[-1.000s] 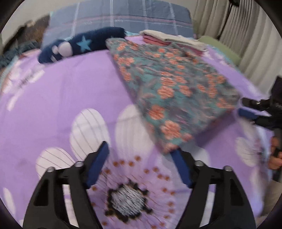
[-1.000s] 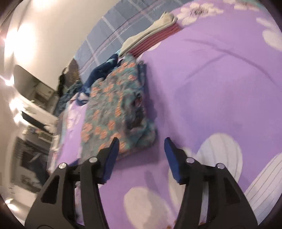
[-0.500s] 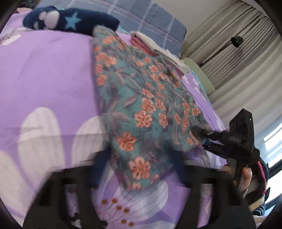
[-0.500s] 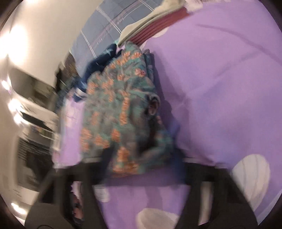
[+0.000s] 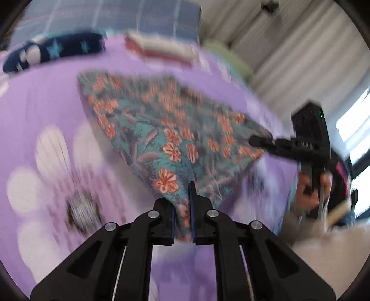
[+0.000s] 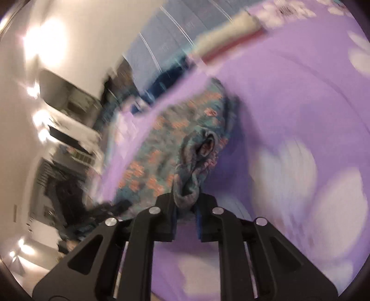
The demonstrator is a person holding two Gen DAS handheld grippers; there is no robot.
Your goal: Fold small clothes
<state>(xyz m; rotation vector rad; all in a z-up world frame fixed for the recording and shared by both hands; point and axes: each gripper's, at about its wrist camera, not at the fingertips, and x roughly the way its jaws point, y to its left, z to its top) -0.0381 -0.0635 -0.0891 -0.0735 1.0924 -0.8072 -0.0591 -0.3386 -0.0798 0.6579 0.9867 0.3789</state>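
Observation:
A teal garment with orange flowers (image 5: 173, 139) lies spread on the purple bedsheet (image 5: 41, 104). Its near corner is pinched between the pads of my left gripper (image 5: 182, 201), whose jaws are closing, and that corner is raised off the sheet. In the left wrist view my right gripper (image 5: 254, 140) comes in from the right, held by a person's hand (image 5: 309, 192), and grips the garment's right corner. The right wrist view shows my right gripper (image 6: 186, 203) shut on a bunched grey-teal edge of the garment (image 6: 161, 150). Both views are blurred by motion.
A navy star-patterned piece (image 5: 57, 49) and a folded stack of cream and red clothes (image 5: 159, 49) lie at the far end of the bed, before a blue plaid pillow (image 5: 138, 18). Curtains (image 5: 289, 58) hang at the right. Shelves and furniture (image 6: 69, 139) stand beyond the bed's left side.
Both grippers stood open just short of the garment's near corners. They moved onto the corners, closed on the cloth and lifted it a little off the sheet.

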